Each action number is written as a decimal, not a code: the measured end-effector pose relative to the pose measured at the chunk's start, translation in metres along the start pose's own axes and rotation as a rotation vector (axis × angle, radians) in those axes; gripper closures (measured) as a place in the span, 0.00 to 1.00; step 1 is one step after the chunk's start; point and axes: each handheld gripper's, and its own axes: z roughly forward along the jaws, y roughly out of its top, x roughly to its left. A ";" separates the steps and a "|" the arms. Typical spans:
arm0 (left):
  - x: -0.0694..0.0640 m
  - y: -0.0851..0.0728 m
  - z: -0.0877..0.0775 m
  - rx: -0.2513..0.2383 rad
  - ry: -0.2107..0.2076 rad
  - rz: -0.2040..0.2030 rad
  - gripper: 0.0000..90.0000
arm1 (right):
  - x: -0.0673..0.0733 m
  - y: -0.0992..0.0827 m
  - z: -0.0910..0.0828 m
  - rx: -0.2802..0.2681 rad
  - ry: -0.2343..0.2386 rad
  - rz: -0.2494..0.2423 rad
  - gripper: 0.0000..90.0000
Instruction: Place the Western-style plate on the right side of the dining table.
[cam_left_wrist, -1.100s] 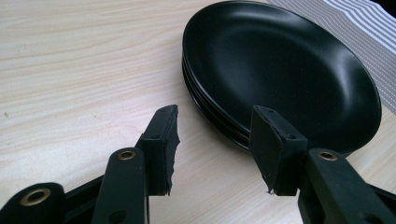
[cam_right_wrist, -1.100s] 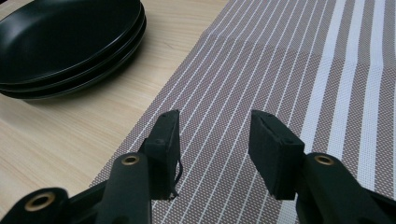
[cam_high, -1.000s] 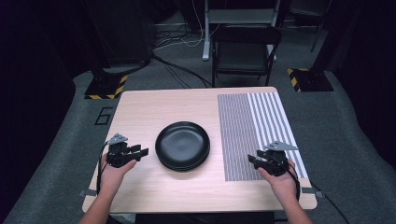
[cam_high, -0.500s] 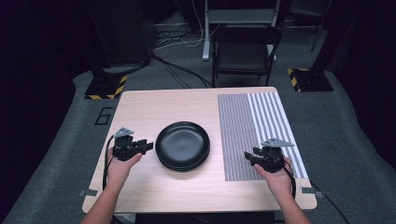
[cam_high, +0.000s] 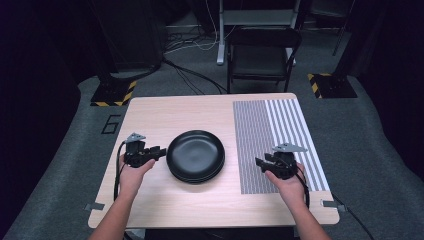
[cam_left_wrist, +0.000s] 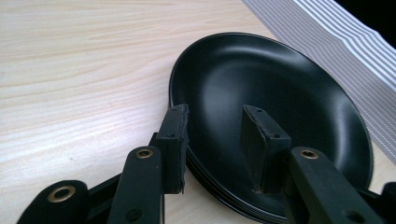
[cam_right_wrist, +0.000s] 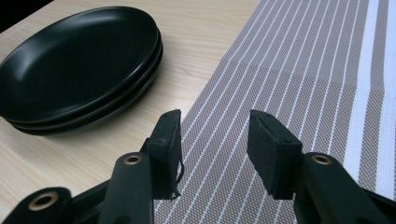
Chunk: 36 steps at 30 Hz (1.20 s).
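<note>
Overhead light is hitting the bench (cam_high: 200, 112) evenly in the high view; the wood is reading bright while everything around it is falling off to near black, especially the left and right edges of the frame. Soft, short shadows are sitting under the plates (cam_high: 195, 156). The high view is looking slightly soft, low-res. In the left gripper view, a broad soft highlight is running across the upper bowl of the top plate (cam_left_wrist: 275, 102); the tongs (cam_left_wrist: 212, 140) at the bottom of the frame are slightly out of focus. In the right gripper view, the striped mat (cam_right_wrist: 303, 70) is staying sharp, no moiré, with the upper left corner going black.
</note>
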 end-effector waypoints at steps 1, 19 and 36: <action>0.000 0.001 0.001 -0.001 0.008 0.003 0.69 | 0.001 0.001 0.001 -0.002 0.001 -0.005 0.60; 0.013 0.004 0.015 -0.014 0.001 -0.070 0.68 | 0.008 0.014 0.020 -0.023 0.009 0.007 0.61; 0.016 -0.010 0.025 0.000 -0.032 -0.096 0.72 | 0.019 0.017 0.046 -0.003 0.018 0.027 0.62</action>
